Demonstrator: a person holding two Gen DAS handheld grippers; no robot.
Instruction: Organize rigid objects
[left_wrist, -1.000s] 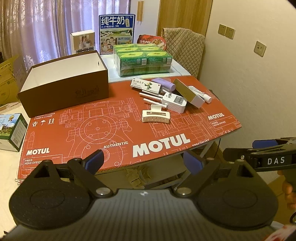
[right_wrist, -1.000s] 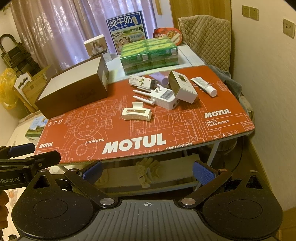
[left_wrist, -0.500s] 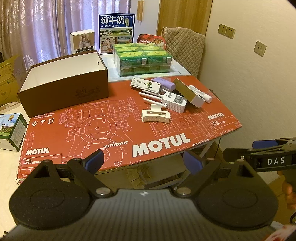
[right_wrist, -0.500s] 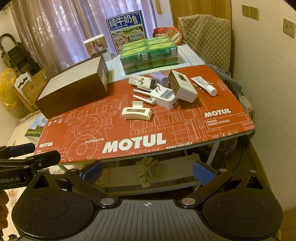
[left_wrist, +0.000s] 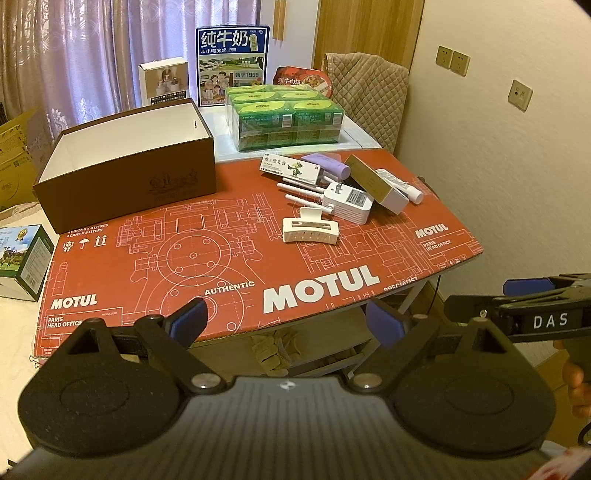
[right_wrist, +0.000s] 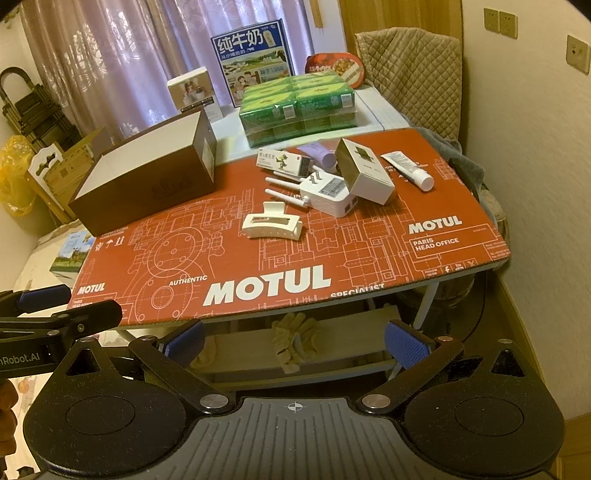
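Both claws wait, spread and empty.
Left claw (left_wrist: 286, 323) and right claw (right_wrist: 295, 341) hang low in frame; the clip (left_wrist: 309, 230) sits mid-bench (left_wrist: 221, 258).

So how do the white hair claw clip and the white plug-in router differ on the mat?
The hair claw clip lies alone, nearer the front edge; the plug-in router touches the gold-topped box. The clip is slotted; the router is solid, with antennas. Both are white and ungripped.

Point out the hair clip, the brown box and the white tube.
hair clip (left_wrist: 309, 232), left wrist view, its front face
brown box (left_wrist: 147, 184), left wrist view, front wall
white tube (right_wrist: 408, 170), right wrist view, mid-body
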